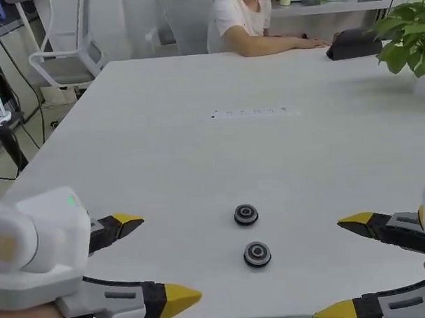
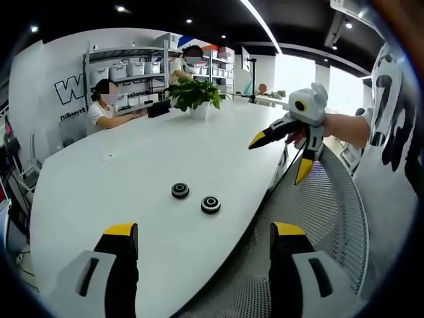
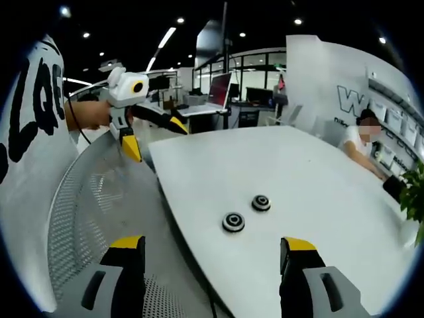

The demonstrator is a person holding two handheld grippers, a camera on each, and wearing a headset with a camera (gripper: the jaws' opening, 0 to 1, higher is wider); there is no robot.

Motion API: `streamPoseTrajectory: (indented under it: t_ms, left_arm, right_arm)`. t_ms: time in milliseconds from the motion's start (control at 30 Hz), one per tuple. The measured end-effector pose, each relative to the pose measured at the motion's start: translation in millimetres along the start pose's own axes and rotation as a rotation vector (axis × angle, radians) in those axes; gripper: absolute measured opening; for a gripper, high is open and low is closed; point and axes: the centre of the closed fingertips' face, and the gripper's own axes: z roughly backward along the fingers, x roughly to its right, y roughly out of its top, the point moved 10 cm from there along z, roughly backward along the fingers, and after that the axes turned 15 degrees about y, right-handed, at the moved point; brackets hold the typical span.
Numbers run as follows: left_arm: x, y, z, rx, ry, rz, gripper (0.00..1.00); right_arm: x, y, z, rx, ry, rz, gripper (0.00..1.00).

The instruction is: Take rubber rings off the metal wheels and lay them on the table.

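Two small metal wheels with black rubber rings lie flat on the white table (image 1: 198,152). The far wheel (image 1: 246,214) (image 2: 180,191) (image 3: 261,203) and the near wheel (image 1: 257,254) (image 2: 211,205) (image 3: 233,222) sit a little apart, close to the front edge. My left gripper (image 1: 160,258) (image 2: 205,230) is open at the lower left, short of the wheels, with nothing between its yellow tips. My right gripper (image 1: 340,266) (image 3: 214,244) is open at the lower right, also empty. Each gripper shows in the other's view: the right gripper (image 2: 279,159), the left gripper (image 3: 156,140).
A person (image 1: 239,22) sits at the table's far end, arm resting on it. A black case (image 1: 354,44) and a green plant (image 1: 407,37) stand at the far right. A white chair (image 1: 66,63) is off the left side. Small printed marks (image 1: 251,112) cross mid-table.
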Motion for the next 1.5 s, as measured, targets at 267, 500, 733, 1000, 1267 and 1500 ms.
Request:
streamPoseTrajectory:
  t_ms: [267, 500, 733, 1000, 1267, 1500]
  left_arm:
    - [0.1, -0.1, 2.5, -0.004, 0.025, 0.005, 0.79]
    - [0.1, 5.1, 2.9, -0.003, 0.063, 0.006, 0.79]
    - [7.1, 8.9, -0.9, -0.006, 0.100, 0.005, 0.79]
    - [17.9, 11.3, -4.9, -0.004, 0.117, 0.011, 0.79]
    - [17.7, 12.0, -6.2, -0.009, 0.111, 0.005, 0.80]
    - [-4.6, 13.4, -6.8, -0.012, 0.082, -0.016, 0.80]
  right_arm:
    - [2.0, 0.8, -0.5, 0.000, 0.016, 0.009, 0.83]
    - [8.6, 0.7, 3.7, 0.001, 0.043, 0.026, 0.83]
    - [16.0, -4.4, 13.7, 0.004, 0.066, 0.041, 0.83]
    - [21.4, -7.6, 24.0, 0.023, 0.075, 0.050, 0.83]
    - [23.9, -8.8, 20.3, 0.037, 0.076, 0.041, 0.83]
    - [26.3, -0.7, 7.5, 0.053, 0.046, 0.034, 0.83]
